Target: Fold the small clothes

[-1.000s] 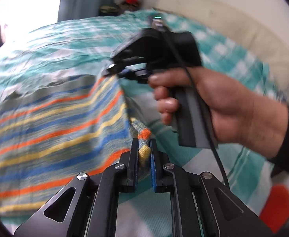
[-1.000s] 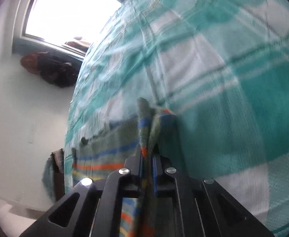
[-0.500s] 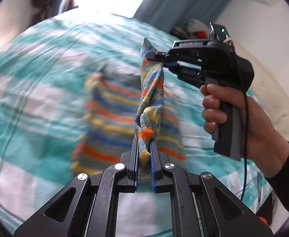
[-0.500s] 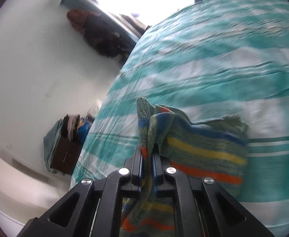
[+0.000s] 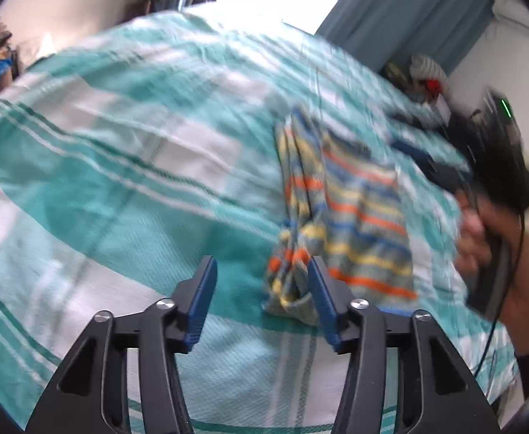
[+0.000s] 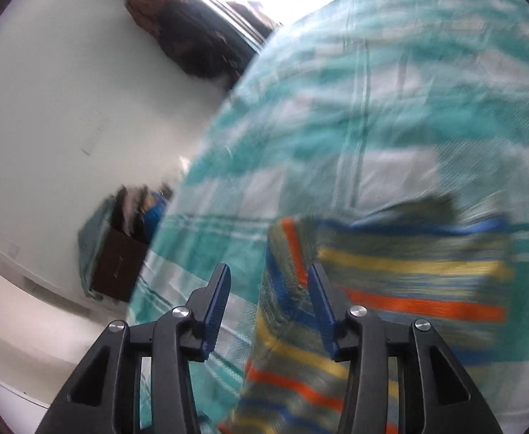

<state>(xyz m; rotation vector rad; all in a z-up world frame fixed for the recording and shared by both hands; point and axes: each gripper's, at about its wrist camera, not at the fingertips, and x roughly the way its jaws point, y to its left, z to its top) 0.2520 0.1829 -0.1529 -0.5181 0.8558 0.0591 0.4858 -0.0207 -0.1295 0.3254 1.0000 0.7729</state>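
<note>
A small striped knit garment (image 5: 344, 217), in orange, yellow, blue and grey, lies folded on the teal-and-white checked bedspread (image 5: 138, 166). My left gripper (image 5: 261, 300) is open and empty, with the garment's near edge beside its right finger. My right gripper (image 6: 268, 303) is open too. The garment (image 6: 401, 282) lies under and to the right of its right finger. In the left wrist view the right gripper (image 5: 427, 159) shows blurred at the far right, held by a hand.
The bed fills most of both views. A dark box of clothes (image 6: 123, 246) stands on the floor by the white wall. A window and a blue curtain (image 5: 401, 11) lie beyond the bed, with items piled in the corner (image 5: 423, 76).
Both grippers were shut on the garment's edge and lifted it over. Now both have opened and let go, and the garment lies folded on the bed.
</note>
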